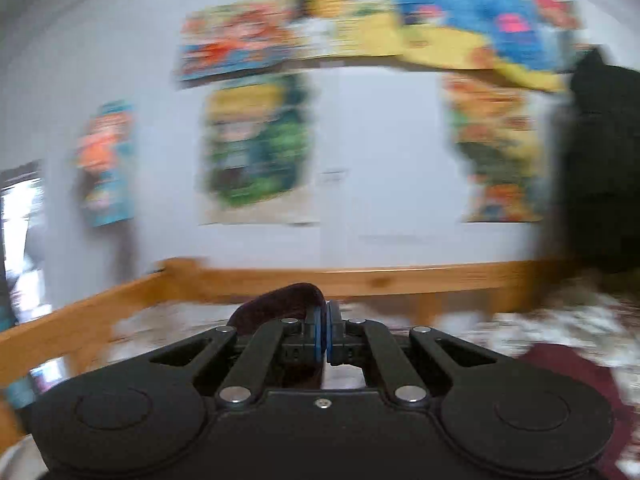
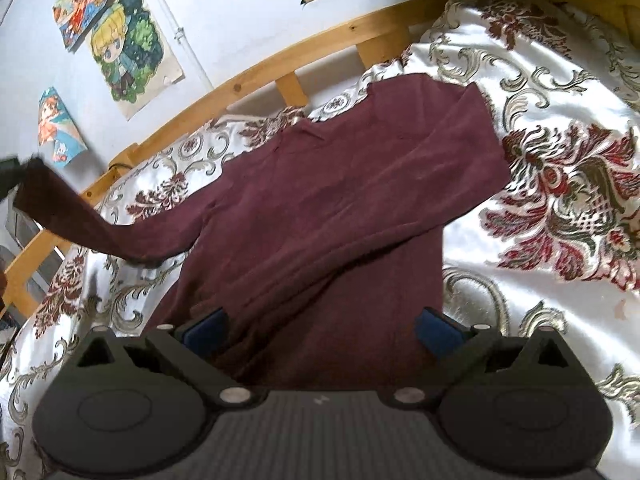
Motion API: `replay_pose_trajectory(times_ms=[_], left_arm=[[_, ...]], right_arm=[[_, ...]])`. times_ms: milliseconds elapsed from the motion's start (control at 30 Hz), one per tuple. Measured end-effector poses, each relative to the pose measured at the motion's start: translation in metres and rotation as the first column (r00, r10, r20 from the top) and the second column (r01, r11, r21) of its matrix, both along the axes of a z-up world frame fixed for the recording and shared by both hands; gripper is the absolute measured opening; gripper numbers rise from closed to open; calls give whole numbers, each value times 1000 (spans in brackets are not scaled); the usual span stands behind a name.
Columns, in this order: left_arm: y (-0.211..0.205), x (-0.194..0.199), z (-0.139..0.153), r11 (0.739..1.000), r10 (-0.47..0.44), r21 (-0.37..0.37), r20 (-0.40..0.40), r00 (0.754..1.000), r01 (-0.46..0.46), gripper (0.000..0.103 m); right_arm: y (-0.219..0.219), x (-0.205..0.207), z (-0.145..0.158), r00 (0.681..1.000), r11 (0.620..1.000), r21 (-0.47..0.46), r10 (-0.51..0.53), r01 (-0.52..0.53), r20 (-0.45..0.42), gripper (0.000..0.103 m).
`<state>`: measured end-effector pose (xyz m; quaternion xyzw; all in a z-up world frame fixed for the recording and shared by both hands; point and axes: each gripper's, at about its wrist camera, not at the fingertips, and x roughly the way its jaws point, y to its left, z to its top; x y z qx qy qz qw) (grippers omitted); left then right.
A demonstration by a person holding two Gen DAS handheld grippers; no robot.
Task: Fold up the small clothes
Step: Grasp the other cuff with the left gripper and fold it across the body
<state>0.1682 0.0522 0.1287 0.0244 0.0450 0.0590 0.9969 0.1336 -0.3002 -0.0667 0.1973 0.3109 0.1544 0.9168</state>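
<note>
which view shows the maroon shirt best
The right wrist view: the shirt lies spread across the bedspread, collar and body sharp, one sleeve lifted at the left edge. The left wrist view is motion-blurred and shows only a fold of it pinched in the shut left tool.

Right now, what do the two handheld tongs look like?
Both look alike. The left tongs and right tongs are matte black plastic, each with two round hubs at the base, slotted linkage arms joined by silver pins, and blue pads on the fingers. The right one has a ribbed black panel between its hubs.
</note>
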Motion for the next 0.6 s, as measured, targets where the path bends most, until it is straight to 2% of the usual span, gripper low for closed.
replay_pose_trajectory(times_ms=[67, 133, 267, 433, 600], left_arm=[[-26, 9, -3, 992, -122, 8, -27, 992, 122, 1], [-45, 20, -12, 976, -218, -12, -67, 974, 218, 1], [-85, 34, -38, 924, -383, -48, -157, 910, 380, 1], [-124, 34, -80, 869, -491, -86, -264, 830, 486, 1], [-146, 28, -111, 842, -528, -94, -345, 776, 531, 2]], right_arm=[[-6, 2, 0, 1000, 1000, -3, -20, 20, 6, 103], [-12, 3, 1, 999, 999, -10, -41, 41, 13, 103], [-26, 6, 1, 994, 993, -49, -107, 108, 29, 103], [-46, 11, -4, 981, 979, -61, -191, 192, 20, 103], [-59, 14, -8, 971, 970, -46, -238, 238, 16, 103]])
